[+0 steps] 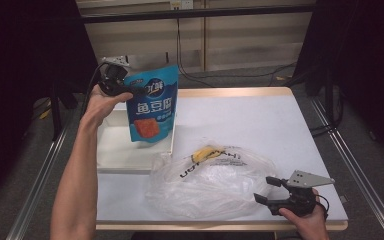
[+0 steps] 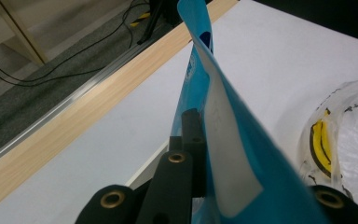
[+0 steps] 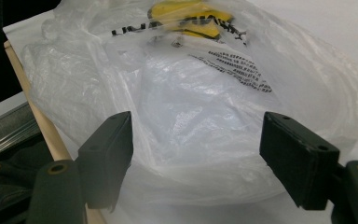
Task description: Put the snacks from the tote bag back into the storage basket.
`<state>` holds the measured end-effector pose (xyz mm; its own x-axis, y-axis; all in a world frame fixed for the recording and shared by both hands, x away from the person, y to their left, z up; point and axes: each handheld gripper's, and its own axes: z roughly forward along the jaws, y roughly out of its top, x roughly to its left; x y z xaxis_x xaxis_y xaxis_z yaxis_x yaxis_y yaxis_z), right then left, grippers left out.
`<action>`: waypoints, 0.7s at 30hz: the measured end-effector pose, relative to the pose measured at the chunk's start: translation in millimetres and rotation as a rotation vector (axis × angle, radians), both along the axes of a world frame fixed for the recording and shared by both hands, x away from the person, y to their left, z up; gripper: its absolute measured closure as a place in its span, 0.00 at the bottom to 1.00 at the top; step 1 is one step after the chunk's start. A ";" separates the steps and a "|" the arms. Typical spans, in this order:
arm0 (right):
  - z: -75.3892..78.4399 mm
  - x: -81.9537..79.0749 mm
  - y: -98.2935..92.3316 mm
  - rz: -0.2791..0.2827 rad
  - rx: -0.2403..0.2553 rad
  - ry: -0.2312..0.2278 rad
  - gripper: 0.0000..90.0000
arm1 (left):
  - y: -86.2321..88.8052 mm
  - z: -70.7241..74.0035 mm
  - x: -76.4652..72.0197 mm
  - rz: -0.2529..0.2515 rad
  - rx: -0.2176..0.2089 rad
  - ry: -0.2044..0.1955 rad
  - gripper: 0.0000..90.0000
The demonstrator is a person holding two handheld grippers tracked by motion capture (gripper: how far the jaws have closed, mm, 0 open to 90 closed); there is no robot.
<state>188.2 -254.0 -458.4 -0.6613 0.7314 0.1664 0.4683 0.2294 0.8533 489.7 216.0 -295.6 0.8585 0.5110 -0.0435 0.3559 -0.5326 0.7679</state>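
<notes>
Left tongs (image 1: 130, 91): I have them clamped on the blue snack pouch's (image 1: 151, 105) upper edge, holding it above the white tray (image 1: 115, 150).
Right tongs (image 1: 269, 190): I hold them spread wide, just beside the clear plastic bag (image 1: 205, 182).
Bag: lying on the table (image 1: 260, 120), something yellow inside.

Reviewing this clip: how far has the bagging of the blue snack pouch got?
Done: the left gripper has the blue snack pouch clamped at its top edge, lifted above the white tray. In hand: the right gripper sits open at the clear plastic bag, gripping nothing. Left, judging by the layout: opening the bag and putting the pouch in.
</notes>
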 end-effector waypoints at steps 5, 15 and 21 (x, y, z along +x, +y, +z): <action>-0.6 0.4 1.4 0.006 -0.005 0.004 0.28 | -0.1 0.5 2.7 0.010 0.019 -0.009 1.00; -0.4 0.0 0.4 0.006 -0.005 0.003 0.27 | 1.3 -2.5 6.3 0.064 0.108 -0.042 0.97; 0.4 0.4 0.4 0.004 -0.012 0.002 0.27 | -4.5 -0.4 10.2 0.070 0.151 -0.072 0.96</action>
